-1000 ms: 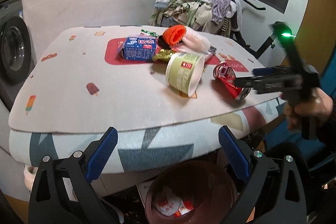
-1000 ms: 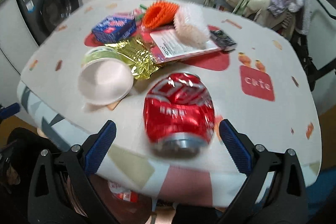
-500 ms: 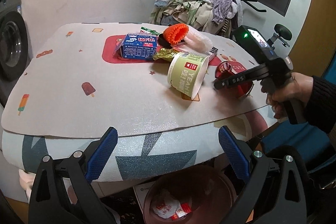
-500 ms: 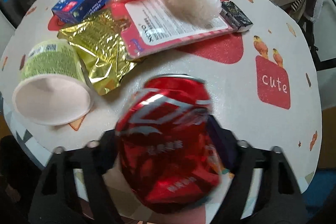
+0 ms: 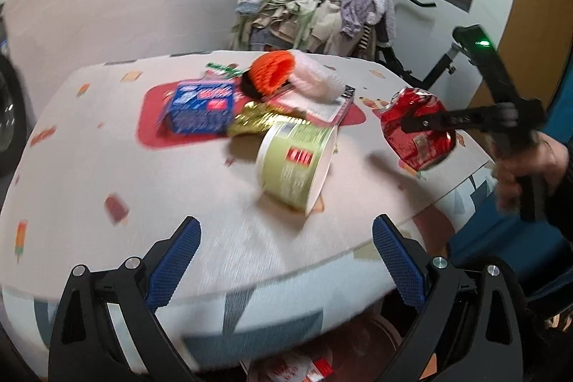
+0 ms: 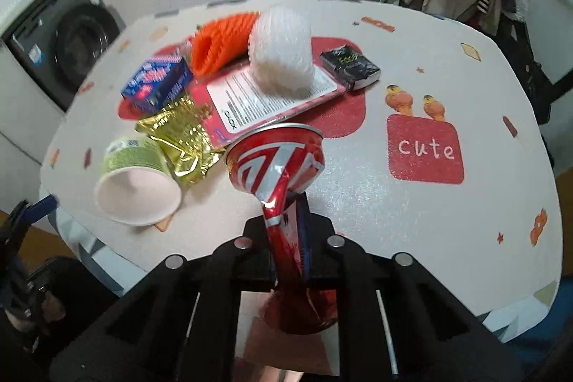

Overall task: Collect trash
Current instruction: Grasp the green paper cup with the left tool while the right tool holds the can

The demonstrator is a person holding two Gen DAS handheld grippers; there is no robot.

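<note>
My right gripper (image 6: pixel 286 231) is shut on a crushed red soda can (image 6: pixel 277 163) and holds it lifted just above the table near its front right edge; the can (image 5: pixel 417 135) and that gripper (image 5: pixel 422 122) also show in the left wrist view. My left gripper (image 5: pixel 286 260) is open and empty, at the table's front edge. On the table lie a green paper cup (image 5: pixel 295 160) on its side, a gold wrapper (image 6: pixel 182 135), a blue box (image 5: pixel 200 106), a pink card (image 6: pixel 265 99), orange (image 6: pixel 222 42) and white (image 6: pixel 281 54) foam nets, and a small black box (image 6: pixel 349 63).
A brown trash bin (image 5: pixel 379 339) with wrappers inside stands under the table's front edge. A washing machine (image 6: pixel 77 38) is at the left. A pile of clothes (image 5: pixel 322 9) on a rack stands behind the table (image 5: pixel 89 167).
My right gripper closed on the red can, crushing its middle, and lifted it off the table. My left gripper moved forward and up over the table's edge.
</note>
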